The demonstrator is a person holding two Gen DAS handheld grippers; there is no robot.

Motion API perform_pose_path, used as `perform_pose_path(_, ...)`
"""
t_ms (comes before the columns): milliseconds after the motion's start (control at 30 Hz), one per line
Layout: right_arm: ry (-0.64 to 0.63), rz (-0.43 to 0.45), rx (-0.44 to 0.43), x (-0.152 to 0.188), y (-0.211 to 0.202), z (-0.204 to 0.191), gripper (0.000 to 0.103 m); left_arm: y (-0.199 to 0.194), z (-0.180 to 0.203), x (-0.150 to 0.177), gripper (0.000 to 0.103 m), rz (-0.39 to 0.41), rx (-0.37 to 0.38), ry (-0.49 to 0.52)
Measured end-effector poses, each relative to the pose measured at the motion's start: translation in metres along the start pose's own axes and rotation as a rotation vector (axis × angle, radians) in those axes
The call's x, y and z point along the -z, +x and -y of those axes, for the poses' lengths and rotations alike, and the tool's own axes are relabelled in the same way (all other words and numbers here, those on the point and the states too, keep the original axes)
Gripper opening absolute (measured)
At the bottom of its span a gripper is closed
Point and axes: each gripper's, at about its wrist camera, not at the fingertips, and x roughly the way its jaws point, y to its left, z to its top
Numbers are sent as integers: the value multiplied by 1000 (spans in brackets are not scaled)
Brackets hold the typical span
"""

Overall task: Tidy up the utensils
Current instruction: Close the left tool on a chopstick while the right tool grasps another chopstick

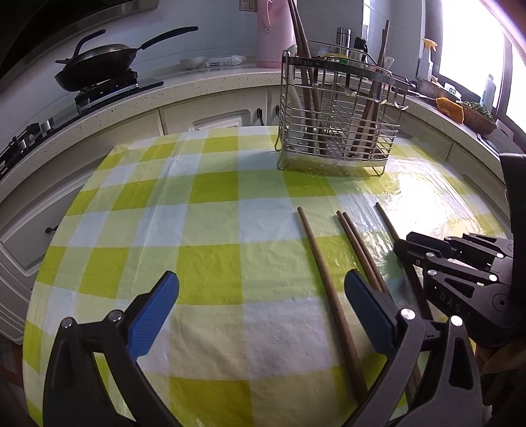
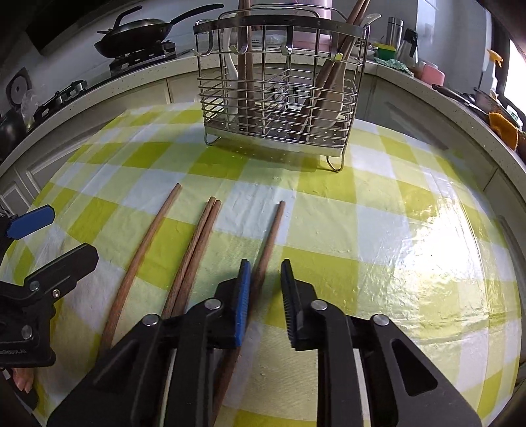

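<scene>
Green-and-white checked cloth covers the desk (image 2: 378,230). At its far edge stands a wire utensil rack (image 2: 279,95) with chopsticks upright inside. Four loose wooden chopsticks (image 2: 197,239) lie flat on the cloth nearer the cameras. Left tongs (image 1: 261,312) gape wide, holding nothing. Right tongs (image 2: 265,289) are partly open, straddling the rightmost chopstick (image 2: 271,236) without clamping it.

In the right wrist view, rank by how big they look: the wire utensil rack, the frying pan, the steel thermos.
1. Wire utensil rack, clearly largest.
2. Frying pan.
3. Steel thermos, smallest.
The pan and thermos stand farther back, so true sizes stay unsure.
</scene>
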Motion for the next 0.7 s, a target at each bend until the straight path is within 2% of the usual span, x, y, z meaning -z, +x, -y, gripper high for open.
perform_pose_path(100, 14, 1, -4, 3, -2, 7, 12, 6, 8, -3, 95, -22, 1, 17)
perform_pose_path(267, 21, 1, -9, 8, -6, 14, 12, 26, 22, -7, 69, -96, 4, 45)
perform_pose_path(400, 24, 3, -20, 10, -7, 18, 12, 35, 31, -5, 52, -129, 11, 59)
perform_pose_path(567, 28, 3, -43, 10, -7, 22, 13, 36, 39, -5, 36, -115, 26, 74)
perform_pose_path(700, 29, -3, -52, 9, -7, 22, 13, 36, 44, -4, 19, -105, 37, 98)
